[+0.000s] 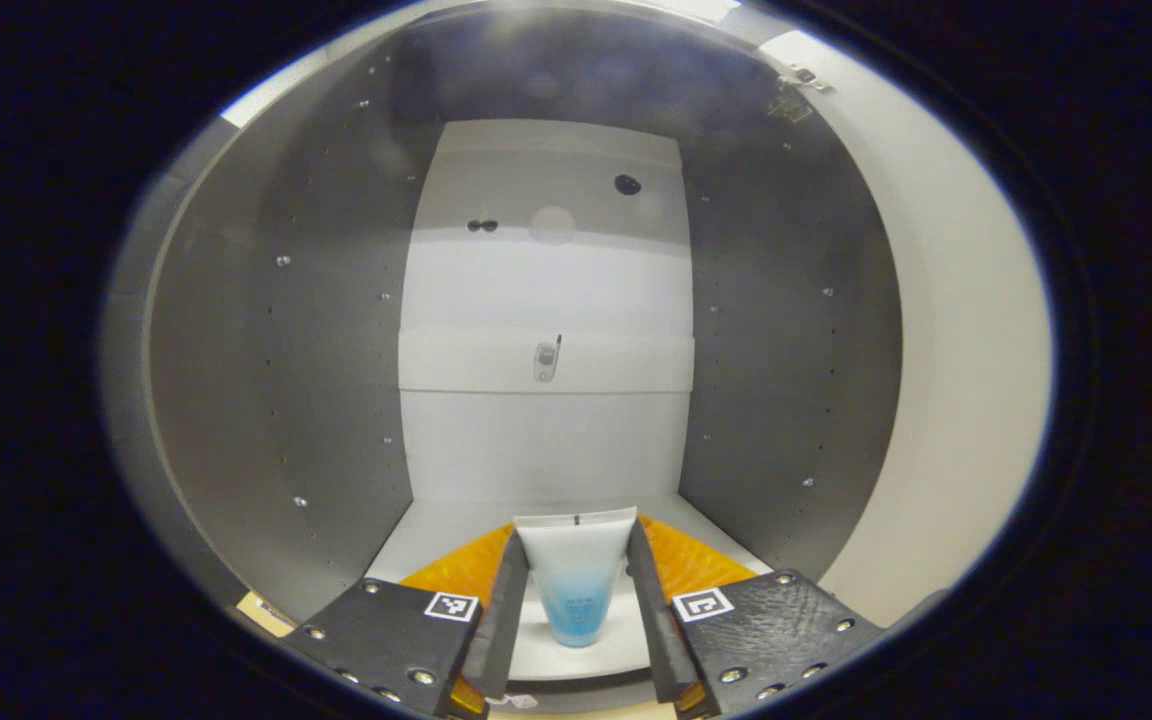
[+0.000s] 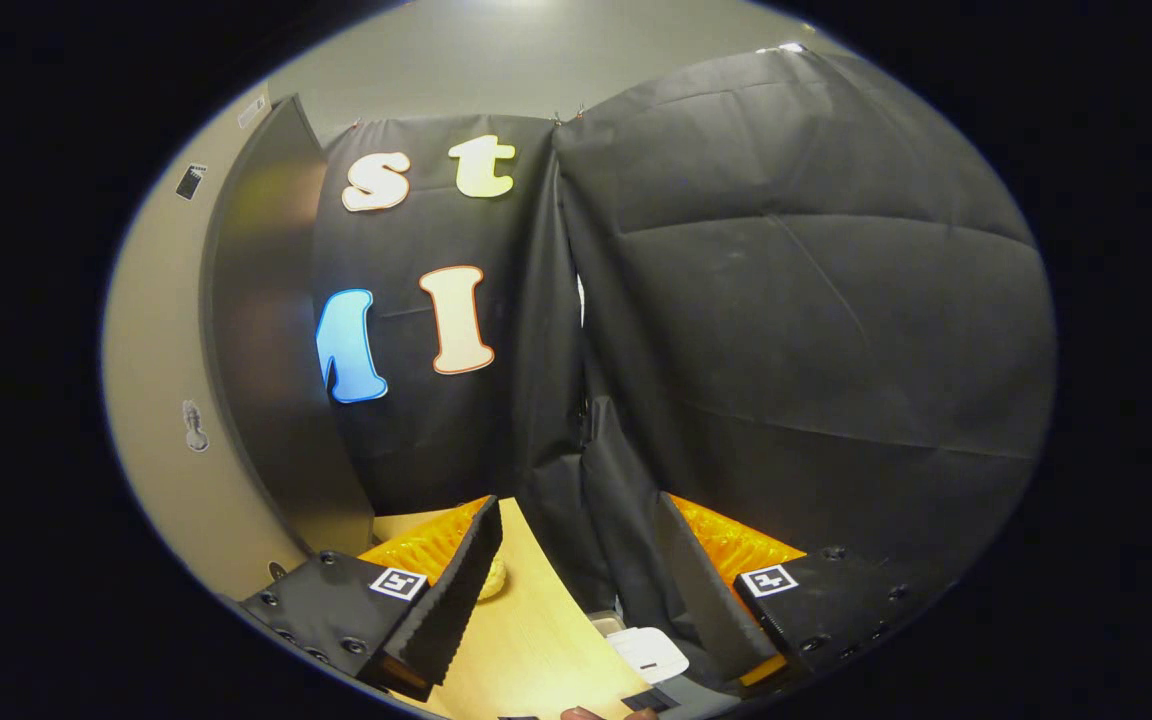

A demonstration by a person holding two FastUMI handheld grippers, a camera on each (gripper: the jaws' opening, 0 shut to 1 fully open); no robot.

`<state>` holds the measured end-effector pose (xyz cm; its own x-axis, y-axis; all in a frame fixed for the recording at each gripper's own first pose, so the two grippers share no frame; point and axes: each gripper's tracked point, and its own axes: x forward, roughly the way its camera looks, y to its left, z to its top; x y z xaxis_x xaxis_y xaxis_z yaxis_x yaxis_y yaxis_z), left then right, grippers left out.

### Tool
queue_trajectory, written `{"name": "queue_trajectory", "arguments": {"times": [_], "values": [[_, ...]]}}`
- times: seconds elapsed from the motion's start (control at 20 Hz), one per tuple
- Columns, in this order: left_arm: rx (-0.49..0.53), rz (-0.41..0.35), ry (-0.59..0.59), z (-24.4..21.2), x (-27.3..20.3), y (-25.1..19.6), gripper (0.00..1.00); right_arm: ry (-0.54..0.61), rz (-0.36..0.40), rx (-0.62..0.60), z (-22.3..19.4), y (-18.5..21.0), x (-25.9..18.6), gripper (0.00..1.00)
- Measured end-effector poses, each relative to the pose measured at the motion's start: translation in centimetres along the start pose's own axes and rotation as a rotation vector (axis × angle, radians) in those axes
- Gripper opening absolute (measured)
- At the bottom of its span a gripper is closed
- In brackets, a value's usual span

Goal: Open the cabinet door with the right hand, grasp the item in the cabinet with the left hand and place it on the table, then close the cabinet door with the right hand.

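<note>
I look into the open cabinet, with grey side walls and a white back panel. A white tube that fades to blue stands on the cabinet's white floor, wide crimped end up. My left gripper has one finger on each side of the tube's upper edges and presses on it. The open cabinet door stands cream-coloured at the right. In the right gripper view the door stands at the left. My right gripper is open above the wooden table with nothing between its fingers.
A small yellowish object lies on the table by the right gripper's left finger. A white box-like thing sits low by the black cloth wall. A hinge shows at the door's top.
</note>
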<state>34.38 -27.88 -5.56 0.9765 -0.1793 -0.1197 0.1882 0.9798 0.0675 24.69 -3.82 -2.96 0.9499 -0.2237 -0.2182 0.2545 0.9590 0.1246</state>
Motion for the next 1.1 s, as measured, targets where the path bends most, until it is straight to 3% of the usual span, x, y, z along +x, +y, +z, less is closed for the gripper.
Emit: {"name": "queue_trajectory", "arguments": {"times": [0.05,0.1,0.35,0.6,0.85,1.1], "values": [[-0.003,-0.007,-0.005,0.3,-0.7,0.1,0.55,-0.002,-0.005,0.000,0.1,-0.1,-0.3,0.98],[-0.009,-0.016,-0.009,0.7,-1.4,0.2,0.55,-0.004,-0.011,0.001,0.0,-0.2,-0.6,0.93],[-0.032,-0.039,-0.025,1.0,-5.6,2.0,0.55,-0.012,-0.029,-0.003,0.3,0.2,-2.5,1.00],[-0.052,-0.031,-0.032,0.5,-11.5,5.7,0.55,-0.033,-0.034,0.005,1.3,0.9,-4.9,0.93],[-0.057,0.025,-0.035,-1.3,-17.3,11.1,0.55,-0.057,-0.058,-0.001,2.8,1.0,-6.9,0.92],[-0.078,0.106,-0.002,-6.9,-21.4,17.1,0.55,-0.053,-0.061,-0.049,2.8,2.2,-8.4,0.92]]}}
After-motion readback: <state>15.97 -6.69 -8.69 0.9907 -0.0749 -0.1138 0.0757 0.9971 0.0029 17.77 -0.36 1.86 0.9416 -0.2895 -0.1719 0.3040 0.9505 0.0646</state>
